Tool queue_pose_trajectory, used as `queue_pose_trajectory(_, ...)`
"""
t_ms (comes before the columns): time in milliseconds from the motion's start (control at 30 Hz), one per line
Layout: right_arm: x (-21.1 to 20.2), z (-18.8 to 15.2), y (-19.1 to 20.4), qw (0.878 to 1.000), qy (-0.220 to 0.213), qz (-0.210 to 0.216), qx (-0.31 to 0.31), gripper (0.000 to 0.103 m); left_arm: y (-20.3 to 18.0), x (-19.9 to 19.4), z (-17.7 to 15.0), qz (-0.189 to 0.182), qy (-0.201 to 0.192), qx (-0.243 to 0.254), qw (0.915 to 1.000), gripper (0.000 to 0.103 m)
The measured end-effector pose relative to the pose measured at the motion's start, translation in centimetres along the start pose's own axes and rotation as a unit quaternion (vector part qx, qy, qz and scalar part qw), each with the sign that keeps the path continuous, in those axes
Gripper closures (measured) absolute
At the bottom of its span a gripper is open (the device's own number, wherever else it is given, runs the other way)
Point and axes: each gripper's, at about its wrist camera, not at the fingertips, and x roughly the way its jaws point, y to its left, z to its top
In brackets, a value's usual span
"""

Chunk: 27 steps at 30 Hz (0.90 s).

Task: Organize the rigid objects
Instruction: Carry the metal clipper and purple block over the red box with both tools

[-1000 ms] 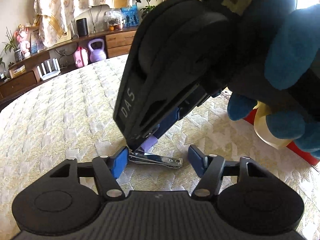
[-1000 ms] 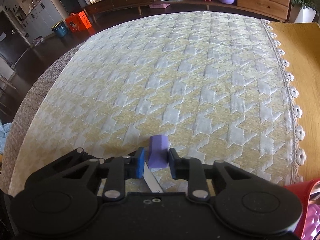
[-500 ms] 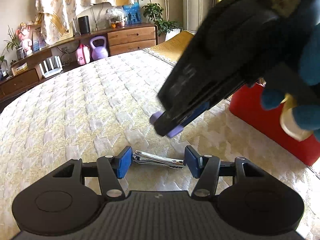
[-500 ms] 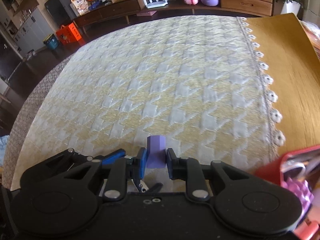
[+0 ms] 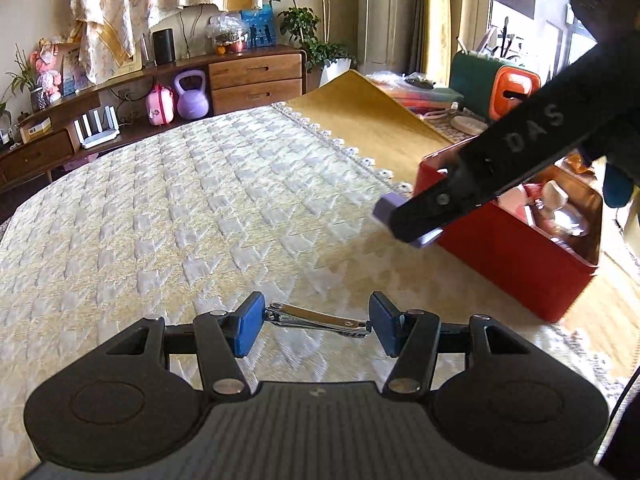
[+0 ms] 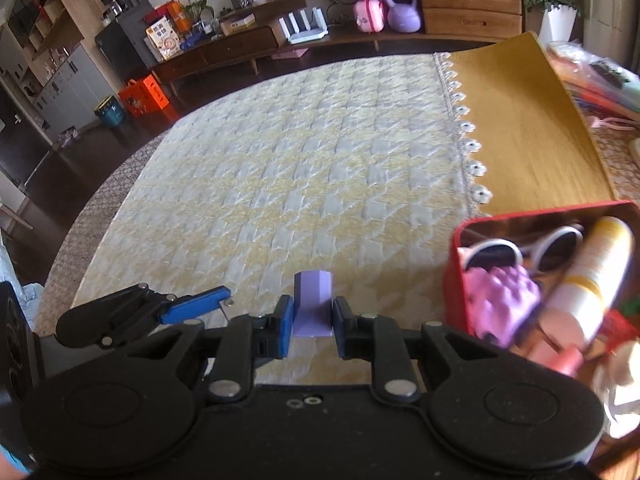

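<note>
A red box (image 6: 460, 276) sits at the right edge of a worktop covered by a cream and yellow patterned cloth (image 6: 304, 184). Inside the box lie white-framed sunglasses (image 6: 528, 252), a knobbly pink-purple object (image 6: 504, 304), and a white and yellow tube (image 6: 592, 276). More things fill the box, but they are blurred and cut off by the frame edge.

The right gripper (image 6: 311, 320) is closed on a small purple block (image 6: 312, 308), its blue pads pressed against both sides. In the left wrist view the block (image 5: 386, 206) hangs in the air just beside the near corner of the box (image 5: 520, 256), above the cloth and not over the opening.

The left gripper (image 5: 318, 322) is partly open, its blue pads touching the two ends of a metal nail clipper (image 5: 316, 318) lying crosswise between them. Whether the clipper rests on the cloth or is lifted off it cannot be told.

A folded yellow mat (image 5: 372, 120) lies beyond the cloth's lace edge.
</note>
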Motion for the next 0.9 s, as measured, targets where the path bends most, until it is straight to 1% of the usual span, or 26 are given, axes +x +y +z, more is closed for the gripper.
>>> queue_pose_trajectory(100,-2.3,-1.2,-0.8,1.000,-0.014,-0.001,0.005,0.083,-0.4,-1.3,0.0,-0.007,-0.002,-0.007,0.9999,0.046)
queue_pose_trajectory(200,-4.5,-2.0,-0.8,1.000,-0.026,-0.006,0.007,0.083,-1.0,-2.6,0.2,-0.008,-0.004,-0.006,0.9999,0.046)
queue_pose_trajectory(300,-5.9,-2.1,-0.4,0.999,-0.037,-0.015,0.010,0.083,-1.6,-3.8,0.8,-0.014,-0.010,-0.007,0.9998,0.046)
queue_pose_trajectory(533,-9.3,-3.6,-2.3,0.997,-0.062,-0.034,0.027,0.083,-4.2,-6.1,2.3,-0.029,-0.028,0.003,0.9992,0.046)
queue_pose_trajectory(733,-11.8,-5.2,-4.8,0.995,-0.073,-0.053,0.041,0.083,-6.9,-6.8,3.2,-0.041,-0.033,0.017,0.9985,0.046)
queue_pose_trajectory(900,-12.7,-6.4,-7.1,0.993,-0.078,-0.063,0.057,0.083,-9.3,-6.5,4.1,-0.058,-0.024,0.028,0.9976,0.046)
